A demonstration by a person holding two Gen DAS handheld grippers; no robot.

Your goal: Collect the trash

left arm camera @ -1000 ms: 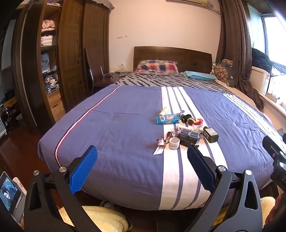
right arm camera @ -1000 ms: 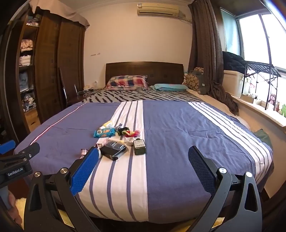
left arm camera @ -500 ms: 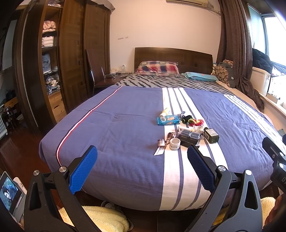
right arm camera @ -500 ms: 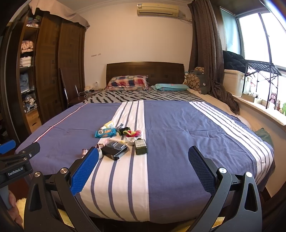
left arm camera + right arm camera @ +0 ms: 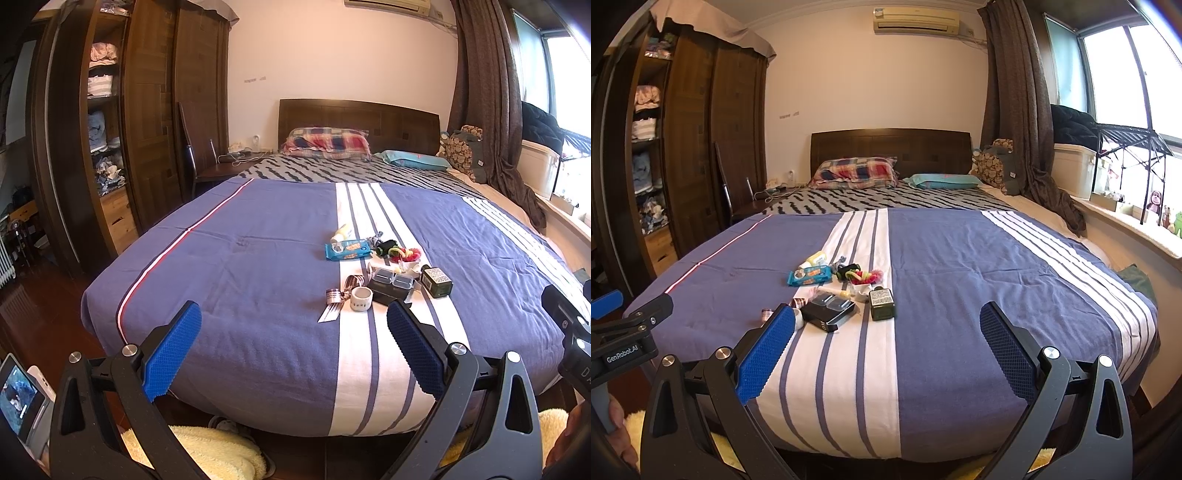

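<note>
Blue wipes packet [image 5: 348, 250] flat on bed [image 5: 258, 266] — long axis crosswise, jaws apart.

Blue bedspread [image 5: 240, 258] with white stripe bands and 1 thin red-white line; plaid red-blue pillow [image 5: 327, 138]; teal pillow [image 5: 413, 160]; blue wipes pack [image 5: 347, 251]; dark green bottle [image 5: 882, 303]; blue-padded left gripper [image 5: 293, 349] beyond which they lie

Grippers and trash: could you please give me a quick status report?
Left gripper open, empty. Right gripper open, empty. Trash pile untouched on bed, ahead of both. Nothing in the way.
</note>
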